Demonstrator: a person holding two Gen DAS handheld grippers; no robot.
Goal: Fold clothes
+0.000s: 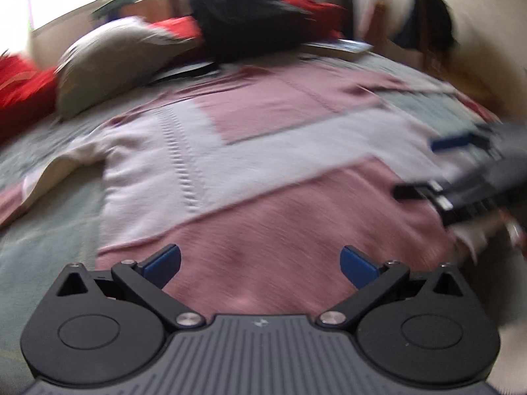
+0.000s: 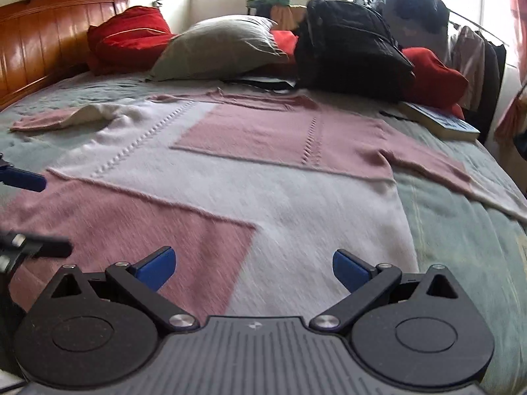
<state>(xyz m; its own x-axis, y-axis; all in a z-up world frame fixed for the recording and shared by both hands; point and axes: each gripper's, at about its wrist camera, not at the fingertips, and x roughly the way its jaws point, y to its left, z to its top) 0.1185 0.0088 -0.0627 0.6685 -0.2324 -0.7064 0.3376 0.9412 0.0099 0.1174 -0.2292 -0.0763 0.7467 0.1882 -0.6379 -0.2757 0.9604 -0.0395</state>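
Both of your grippers are hovering with fingers spread over a pink-and-white sweater lying flat on the bed.

In the left wrist view, your left gripper [image 1: 260,265] is hanging released, grasping nothing, above the pink hem area of the sweater [image 1: 263,164] near the bed's [image 1: 42,237] near edge; your right gripper [image 1: 418,168] is showing blurred at the right, fingers apart. In the right wrist view, your right gripper [image 2: 254,268] is hanging unclenched over the sweater [image 2: 280,197], which is spreading across the green bedspread [image 2: 461,230], one sleeve reaching toward the headboard [image 2: 49,39]. A grey pillow [image 2: 217,46], red cushions [image 2: 128,38], a black bag [image 2: 349,52] and a book [image 2: 441,121] are sitting along the bed's far edge.
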